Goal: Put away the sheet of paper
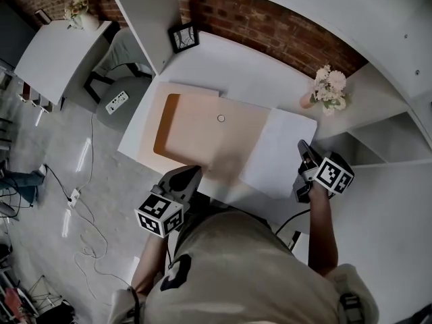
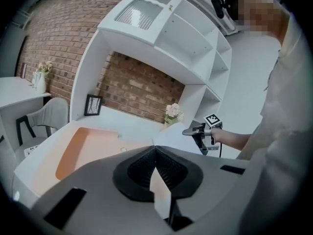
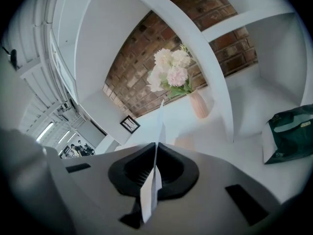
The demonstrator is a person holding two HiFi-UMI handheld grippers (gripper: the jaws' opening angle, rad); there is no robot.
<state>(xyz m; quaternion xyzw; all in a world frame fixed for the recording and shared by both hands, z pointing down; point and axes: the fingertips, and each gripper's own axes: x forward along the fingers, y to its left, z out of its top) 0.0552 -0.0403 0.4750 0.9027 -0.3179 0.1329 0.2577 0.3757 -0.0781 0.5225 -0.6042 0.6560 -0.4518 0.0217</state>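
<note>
We hold the paper (image 1: 280, 154) over the desk (image 1: 229, 66), left gripper (image 1: 191, 174) clamped on its near edge, right gripper (image 1: 303, 148) clamped on its right edge; shelves (image 1: 385, 140) stand close at right

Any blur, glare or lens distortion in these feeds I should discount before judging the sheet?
Head view: even light, no glare. There is a soft smear at the near edge of the mat by the left gripper, and the sheet reads clearly. Left gripper view: heavy fisheye, dark corners, mosaic patch at top right. Right gripper view: same fisheye, flowers slightly washed out, sheet edge-on and crisp.
</note>
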